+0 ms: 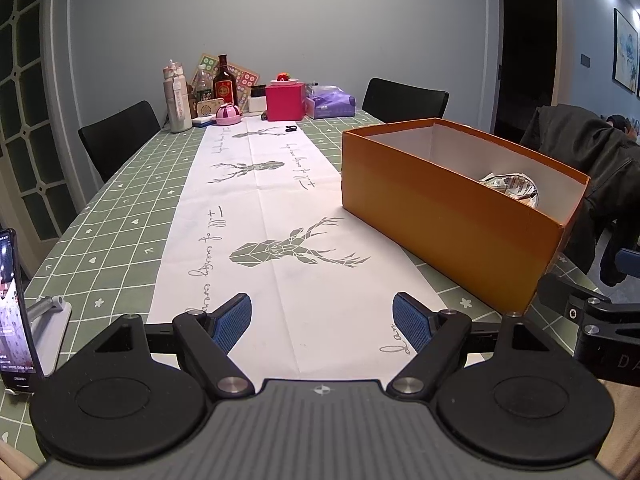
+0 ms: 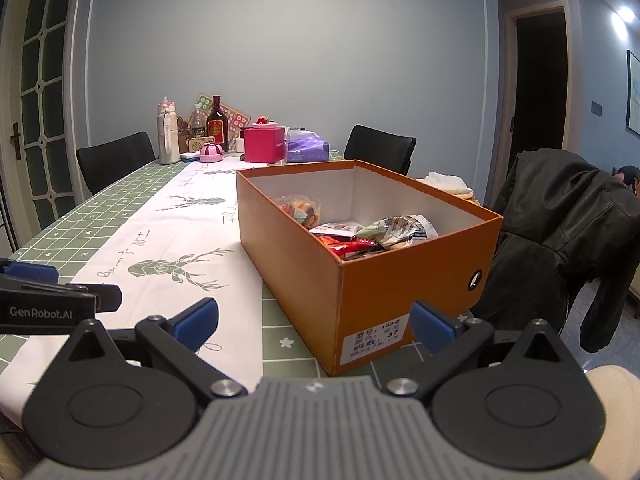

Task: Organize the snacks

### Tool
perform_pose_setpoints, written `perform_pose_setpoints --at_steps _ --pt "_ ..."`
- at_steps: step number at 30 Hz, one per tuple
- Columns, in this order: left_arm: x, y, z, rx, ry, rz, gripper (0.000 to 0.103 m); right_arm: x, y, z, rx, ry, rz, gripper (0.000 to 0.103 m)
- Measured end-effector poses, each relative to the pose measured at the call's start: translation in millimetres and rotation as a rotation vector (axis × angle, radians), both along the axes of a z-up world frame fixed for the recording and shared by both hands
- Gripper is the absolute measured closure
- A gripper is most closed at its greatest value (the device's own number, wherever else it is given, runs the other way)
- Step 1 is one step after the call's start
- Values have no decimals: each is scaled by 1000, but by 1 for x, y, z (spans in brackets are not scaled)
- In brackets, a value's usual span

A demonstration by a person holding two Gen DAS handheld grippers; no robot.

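The orange box point(image 2: 400, 276) stands open on the right part of the bench point(image 1: 112, 216). Its long axis runs from the near right corner away toward the far middle of the bench, so one short end, with a white label point(image 2: 374, 340), faces the right gripper point(image 2: 314, 326). Inside the box lie the snacks: a clear bag of orange pieces point(image 2: 300, 208) at the far side, a red packet point(image 2: 352, 246) and a crumpled silver packet point(image 2: 402, 230) at the near end.

The left gripper point(image 1: 322, 320) hangs over the white runner point(image 1: 280, 200) with deer prints, to the left of the box. Its jaws are wide apart and hold nothing. The jaws of the right gripper are also wide apart and empty, just before the short end of the box.

At the far end of the bench stand bottles point(image 1: 226, 82), a pink box point(image 1: 285, 101) and a purple tissue pack point(image 1: 331, 105), well apart from the orange box. A phone on a stand point(image 1: 16, 312) is at the near left edge. A dark jacket point(image 2: 568, 224) hangs over a chair right of the box.
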State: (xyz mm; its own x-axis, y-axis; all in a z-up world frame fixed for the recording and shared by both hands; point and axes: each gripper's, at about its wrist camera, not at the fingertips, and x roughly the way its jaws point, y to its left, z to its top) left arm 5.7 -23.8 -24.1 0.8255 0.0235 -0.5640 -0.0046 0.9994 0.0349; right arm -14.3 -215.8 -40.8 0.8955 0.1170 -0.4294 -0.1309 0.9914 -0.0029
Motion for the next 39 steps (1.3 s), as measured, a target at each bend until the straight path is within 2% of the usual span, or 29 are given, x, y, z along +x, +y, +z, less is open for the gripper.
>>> perform_pose_setpoints --at_steps 39 --pt "-4 0 2 -13 -15 -10 9 1 1 -3 0 25 12 4"
